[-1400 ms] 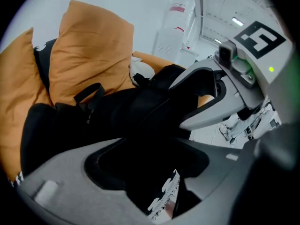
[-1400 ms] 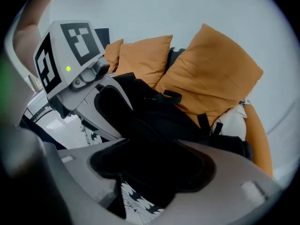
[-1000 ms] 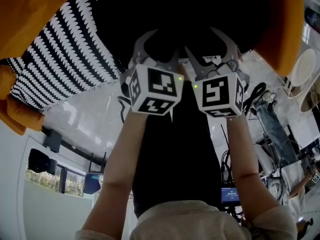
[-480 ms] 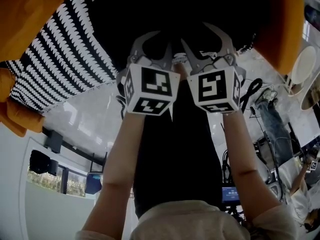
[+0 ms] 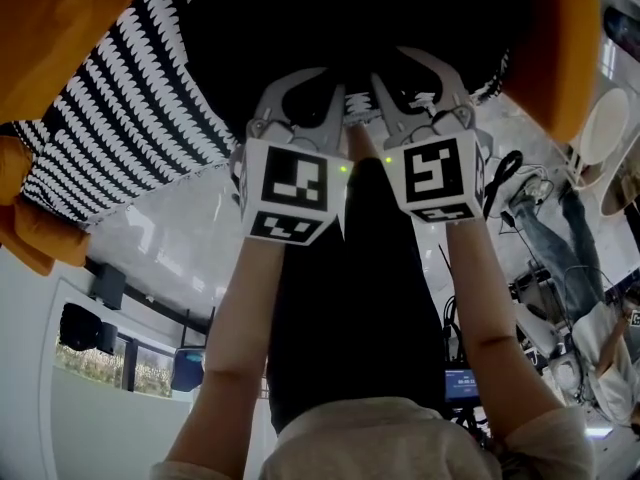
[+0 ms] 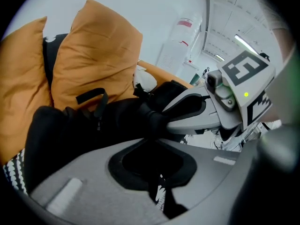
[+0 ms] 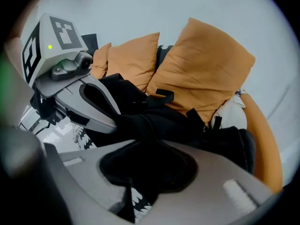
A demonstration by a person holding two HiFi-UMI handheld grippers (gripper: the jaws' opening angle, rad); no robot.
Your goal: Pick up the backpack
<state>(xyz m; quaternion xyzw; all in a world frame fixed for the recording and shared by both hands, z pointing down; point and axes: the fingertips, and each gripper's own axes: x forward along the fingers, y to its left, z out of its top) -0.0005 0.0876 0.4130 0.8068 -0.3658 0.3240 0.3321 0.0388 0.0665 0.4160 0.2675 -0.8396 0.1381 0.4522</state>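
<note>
The black backpack [image 5: 420, 8] lies on an orange sofa, against the cushions. Both grippers reach into its top side by side. My left gripper [image 5: 328, 78] has just been closing, and its jaws now pinch a black strap of the backpack [image 6: 93, 125] at their tips [image 6: 153, 142]. My right gripper [image 5: 398, 66] has also just been closing. Black backpack fabric [image 7: 187, 125] fills its jaws, which meet on it at the tips [image 7: 146, 142]. Each gripper view shows the other gripper alongside: the right gripper [image 6: 187, 109] in one, the left gripper [image 7: 105, 111] in the other.
Orange cushions [image 6: 93, 55] [image 7: 201, 64] stand behind the backpack. A black-and-white patterned throw [image 5: 130, 108] lies to its left. Below is glossy floor [image 5: 170, 238]. Cables and a seated person [image 5: 600, 368] are at the right edge.
Both grippers' jaws have gone from wide open to closed around the black backpack material. The left gripper has risen slightly; the right has stayed in place.
</note>
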